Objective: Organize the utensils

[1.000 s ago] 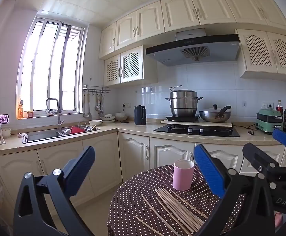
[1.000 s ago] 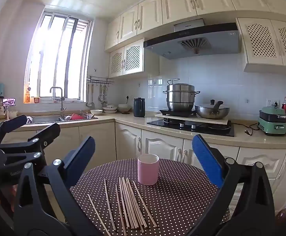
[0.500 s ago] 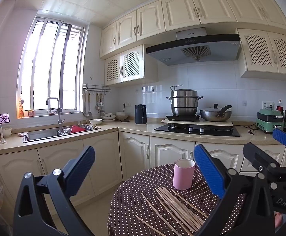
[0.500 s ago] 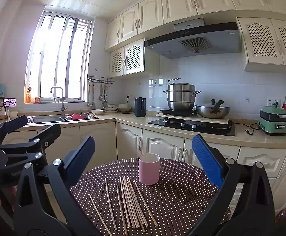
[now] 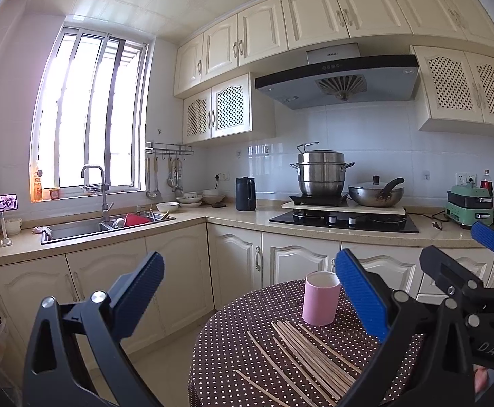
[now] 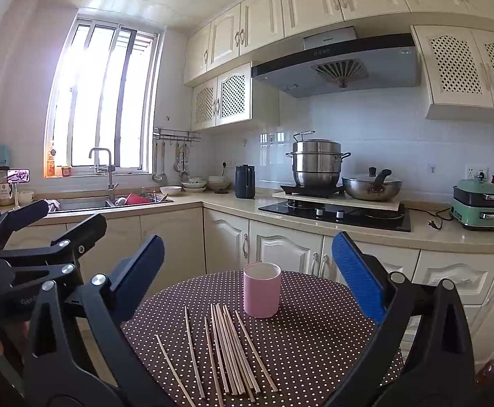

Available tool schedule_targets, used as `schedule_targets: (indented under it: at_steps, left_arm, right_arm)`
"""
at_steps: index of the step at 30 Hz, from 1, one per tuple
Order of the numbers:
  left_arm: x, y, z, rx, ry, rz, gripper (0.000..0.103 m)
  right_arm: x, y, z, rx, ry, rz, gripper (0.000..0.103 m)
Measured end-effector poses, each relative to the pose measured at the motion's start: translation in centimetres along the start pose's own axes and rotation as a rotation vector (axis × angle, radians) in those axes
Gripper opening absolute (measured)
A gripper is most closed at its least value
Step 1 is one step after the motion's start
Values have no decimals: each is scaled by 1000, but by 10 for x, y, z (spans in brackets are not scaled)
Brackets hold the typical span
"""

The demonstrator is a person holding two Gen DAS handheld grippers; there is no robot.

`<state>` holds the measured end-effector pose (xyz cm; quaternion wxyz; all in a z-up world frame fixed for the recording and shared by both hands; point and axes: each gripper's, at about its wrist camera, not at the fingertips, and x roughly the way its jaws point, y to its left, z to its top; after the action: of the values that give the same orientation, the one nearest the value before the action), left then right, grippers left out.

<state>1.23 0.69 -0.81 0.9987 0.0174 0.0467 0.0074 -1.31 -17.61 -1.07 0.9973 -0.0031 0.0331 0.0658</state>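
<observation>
Chopsticks run off-frame below; left gripper and right gripper gape empty.

Pink cup stands beside loose chopsticks on the dotted table

Both fisheye cameras ride behind their own claws, looking forward and slightly down across a round dotted worktop toward the kitchen wall at 12 o'clock.

The left wrist view sits off the worktop's left edge, with the pink cup at about 1 o'clock and the right claw entering at 3 o'clock.

The right wrist view is nearly centred on the cup at 12 o'clock, with the left claw at 9 o'clock.

Both views share the worktop, cup, chopsticks, stove and sink, the kitchen wall lying well behind.
</observation>
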Motion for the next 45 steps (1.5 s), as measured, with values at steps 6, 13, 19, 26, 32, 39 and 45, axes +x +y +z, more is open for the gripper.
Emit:
schedule_targets:
  at_steps: [6,13,19,26,32,39,45]
  left_arm:
    - [6,3,-4,2,12,7,99]
    - [13,1,-3,2,19,13,99]
    - [14,0,-6,-3,16,10,99]
    - [18,2,-8,10,17,33,99]
    - [23,1,-8,14,25,36,99]
    - [26,-2,-10,31,36,38,99]
    - [29,-9,-14,35,59,28,99]
  right_arm:
    - [8,-1,-4,4,13,6,97]
    - [14,-1,-5,16,29,17,97]
    - [17,-5,-4,14,30,12,97]
    - [24,-7,-6,15,37,33,97]
    - [25,-4,-5,-12,38,26,97]
    - [28,-5,-9,-7,65,37,97]
    - [31,-13,-12,13,97,42,97]
